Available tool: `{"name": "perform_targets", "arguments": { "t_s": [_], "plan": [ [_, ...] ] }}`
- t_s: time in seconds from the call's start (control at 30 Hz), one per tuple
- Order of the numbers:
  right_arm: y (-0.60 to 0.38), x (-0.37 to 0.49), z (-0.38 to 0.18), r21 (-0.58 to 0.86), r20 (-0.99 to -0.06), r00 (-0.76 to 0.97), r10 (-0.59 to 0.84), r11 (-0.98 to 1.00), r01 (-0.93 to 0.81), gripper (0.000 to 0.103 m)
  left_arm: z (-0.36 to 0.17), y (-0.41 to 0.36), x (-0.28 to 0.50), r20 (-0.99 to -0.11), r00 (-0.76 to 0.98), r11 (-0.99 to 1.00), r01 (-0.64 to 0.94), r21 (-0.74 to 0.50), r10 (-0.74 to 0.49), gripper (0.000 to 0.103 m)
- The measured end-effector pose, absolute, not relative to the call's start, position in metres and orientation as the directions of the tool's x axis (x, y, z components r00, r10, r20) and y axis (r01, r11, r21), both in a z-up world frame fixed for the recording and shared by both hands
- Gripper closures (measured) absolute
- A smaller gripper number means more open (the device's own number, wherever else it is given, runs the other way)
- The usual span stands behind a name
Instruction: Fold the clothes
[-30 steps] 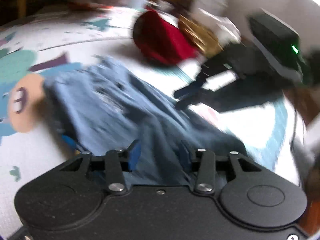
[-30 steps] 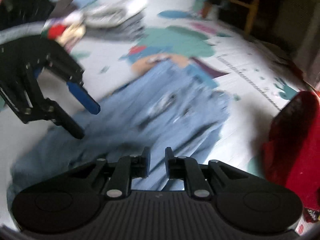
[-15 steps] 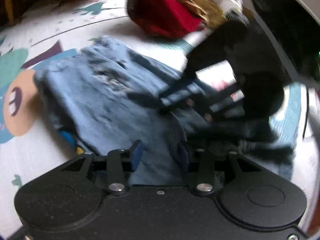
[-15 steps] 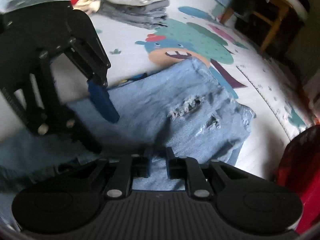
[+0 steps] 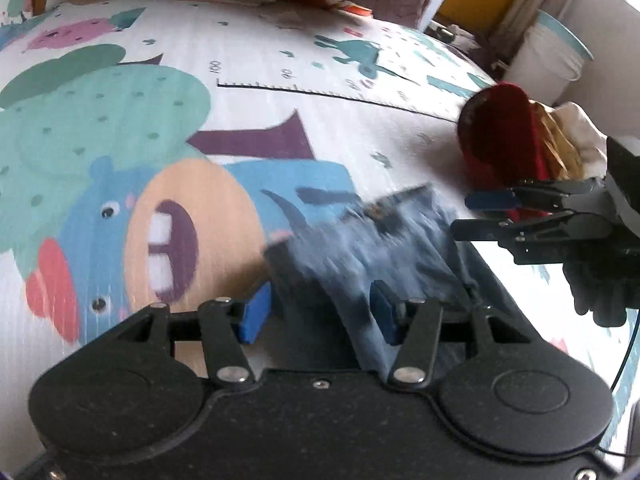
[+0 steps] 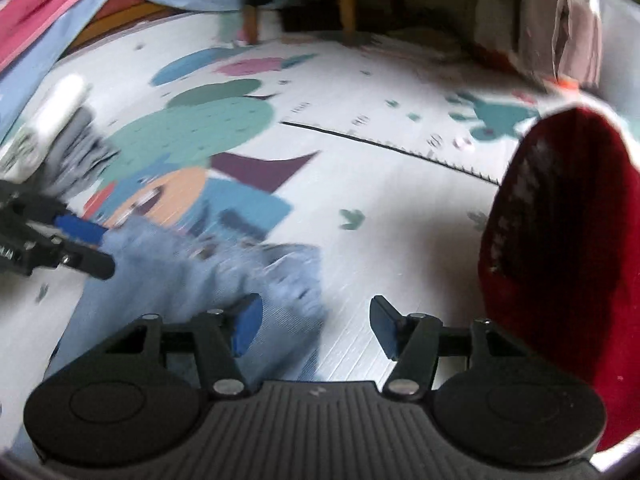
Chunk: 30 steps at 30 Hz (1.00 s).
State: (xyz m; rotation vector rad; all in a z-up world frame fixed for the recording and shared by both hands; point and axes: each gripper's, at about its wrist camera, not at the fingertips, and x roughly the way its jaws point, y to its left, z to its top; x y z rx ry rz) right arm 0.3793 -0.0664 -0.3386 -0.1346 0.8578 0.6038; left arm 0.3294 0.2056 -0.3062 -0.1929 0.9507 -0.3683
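Both grippers, left [image 5: 318,312] and right [image 6: 310,326], had just spread open, dropping the jeans [image 5: 376,248] ahead of them; good practice meant flattening the fold next.

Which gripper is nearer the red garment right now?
Right. The right gripper sits just beside the red garment; the left gripper is farther off, across the blue jeans.

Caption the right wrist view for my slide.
Right gripper, jaws just opened, above faded blue denim jeans on the cartoon play mat, beside a dark red garment.
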Motion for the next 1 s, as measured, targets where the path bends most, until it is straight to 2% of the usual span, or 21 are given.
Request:
{"name": "perform_targets", "arguments": {
  "t_s": [0.03, 0.27, 0.33, 0.4, 0.5, 0.53, 0.57, 0.6, 0.63, 0.77, 0.83, 1.0],
  "plan": [
    [-0.065, 0.386, -0.341, 0.130, -0.750, 0.486, 0.448, 0.821, -0.556, 0.036, -0.307, 0.206, 0.332, -0.760, 0.514, 0.918, 0.225, -0.328, -0.397, 0.050],
    [-0.061, 0.406, -0.354, 0.182, -0.772, 0.370, 0.517, 0.737, -0.650, 0.038, -0.320, 0.215, 0.349, -0.757, 0.439, 0.875, 0.245, -0.418, -0.485, 0.052],
    [-0.063, 0.406, -0.355, 0.202, -0.768, 0.340, 0.543, 0.710, -0.675, 0.048, -0.321, 0.226, 0.352, -0.736, 0.420, 0.848, 0.238, -0.474, -0.530, 0.053],
    [-0.062, 0.407, -0.357, 0.184, -0.764, 0.338, 0.549, 0.688, -0.702, 0.047, -0.321, 0.232, 0.353, -0.726, 0.415, 0.835, 0.240, -0.495, -0.549, 0.054],
    [-0.061, 0.412, -0.360, 0.235, -0.754, 0.314, 0.576, 0.684, -0.690, 0.047, -0.322, 0.227, 0.355, -0.738, 0.409, 0.843, 0.266, -0.467, -0.538, 0.055],
    [-0.060, 0.413, -0.361, 0.247, -0.748, 0.313, 0.586, 0.682, -0.688, 0.055, -0.321, 0.224, 0.356, -0.746, 0.404, 0.848, 0.273, -0.454, -0.530, 0.056],
    [-0.057, 0.411, -0.361, 0.243, -0.744, 0.314, 0.590, 0.676, -0.696, 0.068, -0.320, 0.222, 0.358, -0.753, 0.398, 0.852, 0.271, -0.448, -0.523, 0.059],
    [-0.054, 0.409, -0.360, 0.234, -0.742, 0.315, 0.592, 0.668, -0.706, 0.071, -0.319, 0.221, 0.358, -0.761, 0.397, 0.857, 0.276, -0.435, -0.514, 0.063],
    [-0.050, 0.406, -0.360, 0.225, -0.739, 0.316, 0.595, 0.661, -0.716, 0.072, -0.318, 0.219, 0.358, -0.767, 0.399, 0.863, 0.285, -0.416, -0.502, 0.069],
    [-0.048, 0.408, -0.357, 0.213, -0.750, 0.298, 0.591, 0.642, -0.737, 0.077, -0.319, 0.220, 0.353, -0.756, 0.423, 0.866, 0.278, -0.417, -0.500, 0.077],
    [-0.045, 0.407, -0.352, 0.185, -0.750, 0.299, 0.590, 0.621, -0.761, 0.080, -0.316, 0.221, 0.348, -0.744, 0.444, 0.866, 0.291, -0.407, -0.499, 0.080],
    [-0.048, 0.392, -0.330, 0.105, -0.714, 0.327, 0.619, 0.557, -0.824, 0.081, -0.291, 0.216, 0.328, -0.680, 0.514, 0.851, 0.359, -0.382, -0.523, 0.081]
  ]
}}
